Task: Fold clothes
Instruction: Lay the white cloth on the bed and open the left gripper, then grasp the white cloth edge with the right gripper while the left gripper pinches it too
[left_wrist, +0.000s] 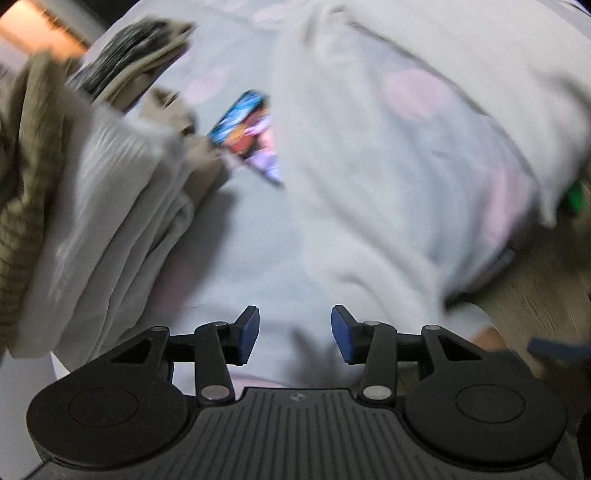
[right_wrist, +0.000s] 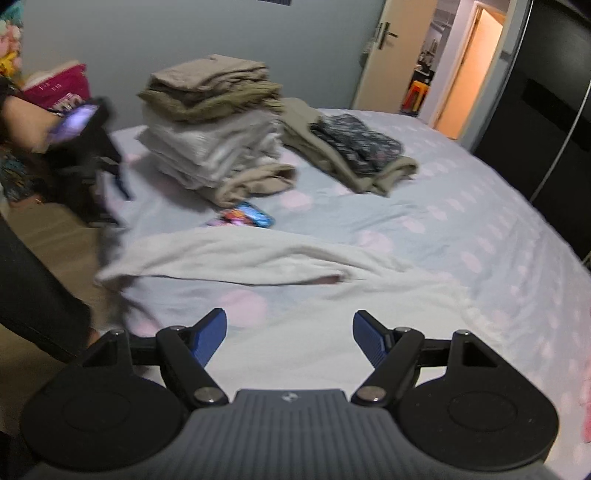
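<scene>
We see dim, flat indoor light in both views, the warmest and brightest patch being the orange glow through the open doorway (right_wrist: 461, 70) at the upper right of the right wrist view. The left wrist view is heavily motion-blurred across the pale bedsheet (left_wrist: 332, 166) and the stacked clothes (left_wrist: 92, 177), while only the black gripper body at the bottom stays sharp; the right wrist view is softer at its left edge, where a dark moving shape smears. Both pictures bow outward at the rims from the fisheye lens.
</scene>
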